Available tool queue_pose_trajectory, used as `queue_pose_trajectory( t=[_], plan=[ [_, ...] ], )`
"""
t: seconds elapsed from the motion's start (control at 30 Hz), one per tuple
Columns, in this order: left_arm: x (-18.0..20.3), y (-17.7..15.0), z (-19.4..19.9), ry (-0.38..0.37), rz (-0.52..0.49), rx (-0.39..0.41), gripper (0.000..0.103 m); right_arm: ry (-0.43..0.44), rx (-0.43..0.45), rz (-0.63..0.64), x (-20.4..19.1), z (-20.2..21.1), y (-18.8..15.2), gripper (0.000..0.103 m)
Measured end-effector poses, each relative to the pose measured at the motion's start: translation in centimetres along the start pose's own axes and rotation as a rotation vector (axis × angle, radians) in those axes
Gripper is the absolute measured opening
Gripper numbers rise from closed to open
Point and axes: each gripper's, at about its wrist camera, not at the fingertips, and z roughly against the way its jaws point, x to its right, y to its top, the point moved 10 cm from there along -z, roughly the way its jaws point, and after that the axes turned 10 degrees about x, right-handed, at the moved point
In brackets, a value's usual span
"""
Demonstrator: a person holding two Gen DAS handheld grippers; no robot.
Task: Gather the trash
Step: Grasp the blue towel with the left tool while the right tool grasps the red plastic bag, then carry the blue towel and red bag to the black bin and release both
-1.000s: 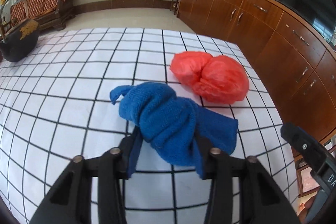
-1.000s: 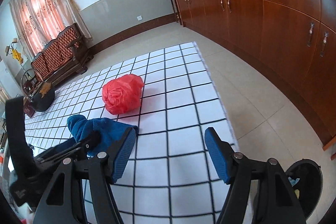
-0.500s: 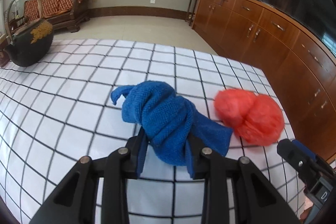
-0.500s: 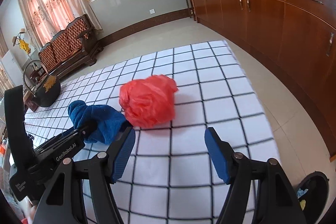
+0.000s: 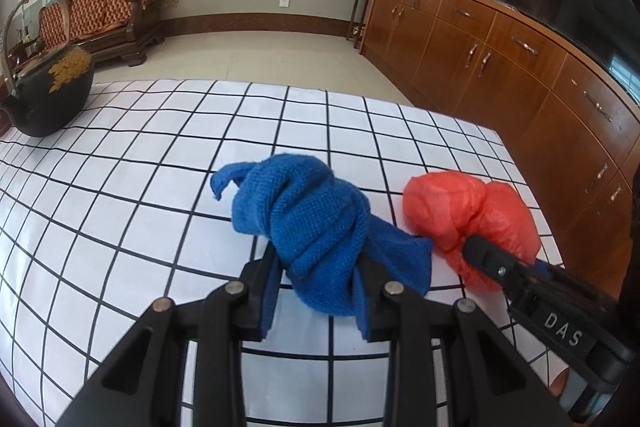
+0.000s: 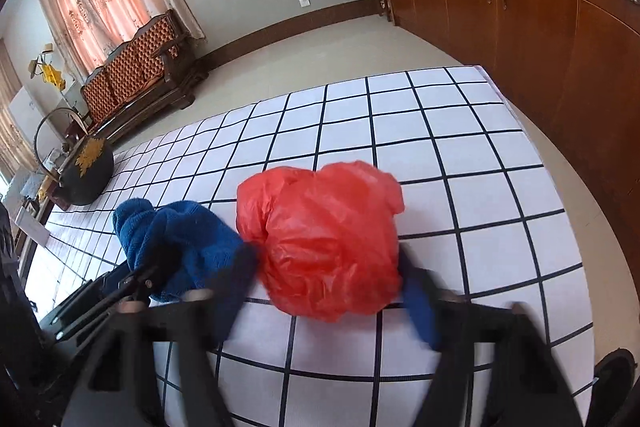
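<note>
The left tongs (image 5: 316, 291) pinched the blue cloth (image 5: 308, 223), bunched into a wad, near the right edge of the gridded surface (image 5: 120, 195), probably for lifting in one piece. Just beside it, touching, lay the red bag (image 6: 324, 239). The right tongs (image 6: 328, 299) had just been closing with the bag between them; the blurred pads appeared to press its sides, so the grip was judged only just formed. A black kettle (image 5: 48, 95) stood well apart at the far left corner.
</note>
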Motion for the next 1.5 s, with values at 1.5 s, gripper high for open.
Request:
queue_pose_trajectory(
  t=[1.5],
  plan=[
    [19.0,-10.0,18.0,-0.382,-0.263,0.056,0.032,-0.171,0.175,-0.189,16.2,28.3,-11.3,0.026]
  ],
)
